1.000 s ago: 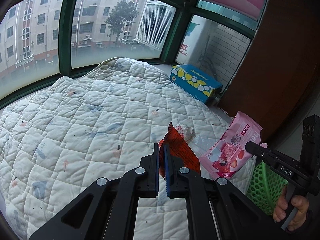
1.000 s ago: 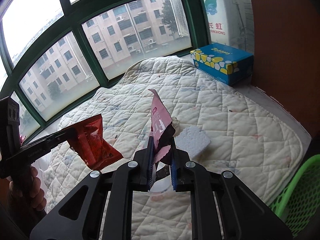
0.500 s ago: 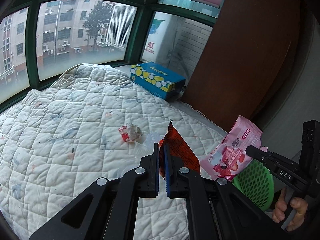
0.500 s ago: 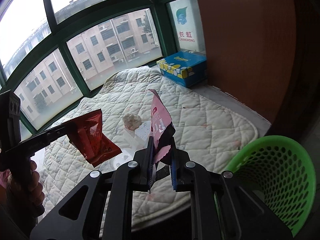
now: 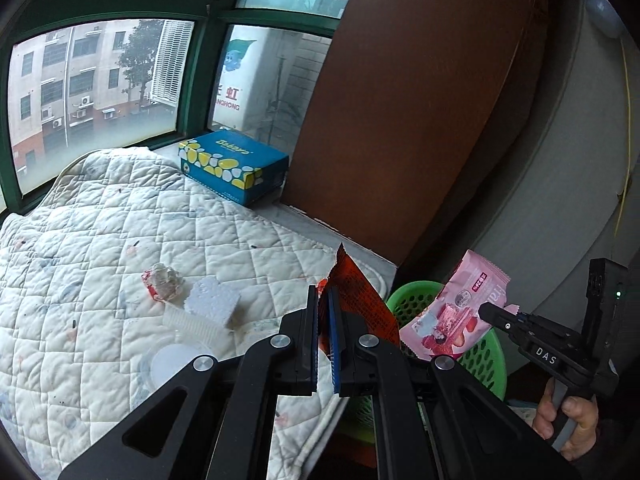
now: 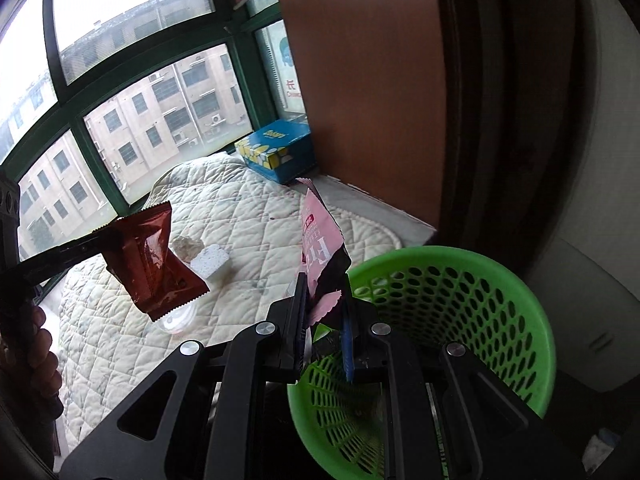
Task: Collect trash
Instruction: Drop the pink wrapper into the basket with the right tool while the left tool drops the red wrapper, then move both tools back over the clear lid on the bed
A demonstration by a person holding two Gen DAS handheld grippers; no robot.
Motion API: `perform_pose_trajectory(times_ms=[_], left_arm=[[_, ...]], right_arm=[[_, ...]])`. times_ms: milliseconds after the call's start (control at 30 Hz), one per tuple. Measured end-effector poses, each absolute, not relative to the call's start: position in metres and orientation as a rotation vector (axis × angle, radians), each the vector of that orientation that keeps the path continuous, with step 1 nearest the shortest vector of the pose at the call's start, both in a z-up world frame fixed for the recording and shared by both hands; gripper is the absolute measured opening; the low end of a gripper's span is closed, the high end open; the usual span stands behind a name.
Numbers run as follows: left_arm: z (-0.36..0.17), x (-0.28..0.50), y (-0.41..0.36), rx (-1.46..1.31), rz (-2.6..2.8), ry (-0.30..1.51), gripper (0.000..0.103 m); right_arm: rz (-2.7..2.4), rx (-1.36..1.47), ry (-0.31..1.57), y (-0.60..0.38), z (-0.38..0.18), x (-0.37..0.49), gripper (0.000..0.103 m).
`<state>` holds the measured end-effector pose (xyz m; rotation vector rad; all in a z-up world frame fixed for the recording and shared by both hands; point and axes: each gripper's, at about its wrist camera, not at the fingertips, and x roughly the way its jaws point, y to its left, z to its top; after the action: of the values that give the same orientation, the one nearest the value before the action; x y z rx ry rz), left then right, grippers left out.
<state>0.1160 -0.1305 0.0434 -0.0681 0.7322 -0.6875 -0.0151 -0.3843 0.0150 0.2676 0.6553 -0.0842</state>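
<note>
Jaws of left gripper clamping crinkled red wrapper, right gripper gripping pink strawberry-print wrapper

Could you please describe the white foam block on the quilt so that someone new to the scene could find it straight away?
Start at the white quilted cover below the green-framed window, then look toward its near edge, on the side of the green basket. The foam block lies there beside a crumpled red-and-clear wrapper and a clear round lid. It alone is a matte white, square-cornered slab.
</note>
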Motion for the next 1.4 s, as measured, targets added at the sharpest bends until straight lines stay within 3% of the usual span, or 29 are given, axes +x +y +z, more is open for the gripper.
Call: perform_pose_trajectory(times_ms=[333,367,433,767,933,1133,1400], left_arm=[[0.047,0.099,-0.185,-0.02,-0.786,0.737,0.005],[0.047,0.096,-0.19,-0.013,-0.795,0.739,0.005],[0.045,0.092,-0.2,0.001,-0.809,0.745,0.005],[0.025,0.081,-0.242,0.057,-0.857,0.803,0.005],[0.014,0.078,-0.259,0.077,-0.872,0.835,0.005],[0.003,0.074,-0.277,0.097,-0.894,0.874,0.012],[-0.007,0.066,-0.283,0.12,-0.891,0.888,0.044]], right_arm=[[-0.172,0.312,0.683,-0.422,-0.002,-0.04,0.018],[-0.172,0.323,0.683,-0.426,-0.003,-0.042,0.02],[-0.188,0.336,0.678,-0.432,-0.005,-0.045,0.036],[-0.24,0.371,0.644,-0.454,-0.005,-0.07,0.041],[-0.259,0.376,0.604,-0.46,0.001,-0.082,0.055],[-0.27,0.384,0.585,-0.464,0.005,-0.089,0.06],[-0.27,0.399,0.586,-0.467,0.003,-0.094,0.061]])
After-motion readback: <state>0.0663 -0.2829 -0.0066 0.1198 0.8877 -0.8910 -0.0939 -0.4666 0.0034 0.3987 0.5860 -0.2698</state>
